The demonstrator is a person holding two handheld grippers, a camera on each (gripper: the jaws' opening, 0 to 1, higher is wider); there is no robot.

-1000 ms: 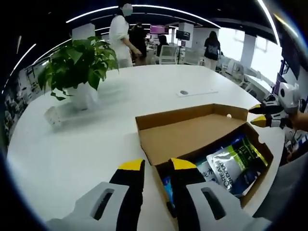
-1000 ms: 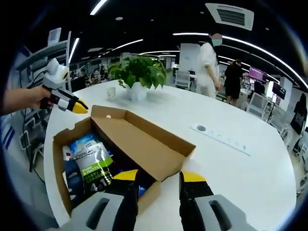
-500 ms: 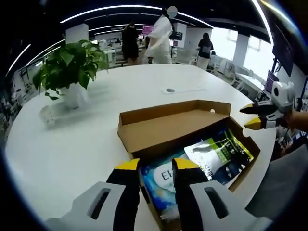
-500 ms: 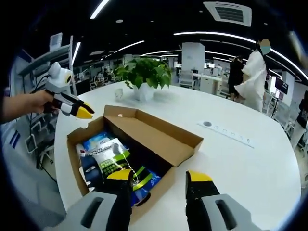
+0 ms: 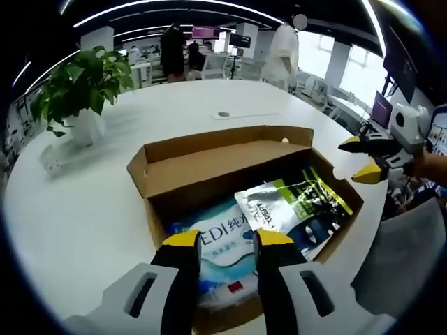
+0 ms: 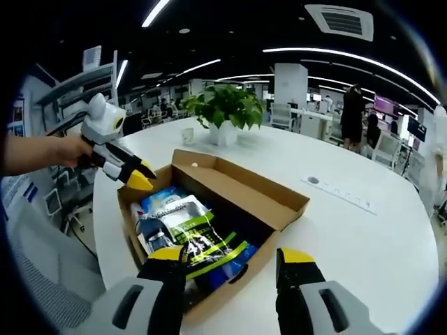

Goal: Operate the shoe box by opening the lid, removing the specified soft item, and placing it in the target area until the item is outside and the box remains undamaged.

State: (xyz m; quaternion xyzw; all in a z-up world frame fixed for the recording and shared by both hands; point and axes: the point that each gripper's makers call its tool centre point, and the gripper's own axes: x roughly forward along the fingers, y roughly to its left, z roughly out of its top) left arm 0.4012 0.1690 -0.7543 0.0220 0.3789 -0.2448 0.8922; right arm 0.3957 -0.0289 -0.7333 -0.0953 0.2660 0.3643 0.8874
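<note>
Your lid now lies fully back, exposing the pouches (image 5: 297, 209) in the box (image 5: 157, 209); both grippers, left (image 5: 227, 241) and right (image 6: 234, 257), hover with jaws open, ready to pick.

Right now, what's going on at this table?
A person holds two grippers over an open shoe box on a white table. The lid is folded back, with soft packs inside: a green-and-white pouch and a blue pack. Left gripper and right gripper hover open, gripping nothing.
</note>
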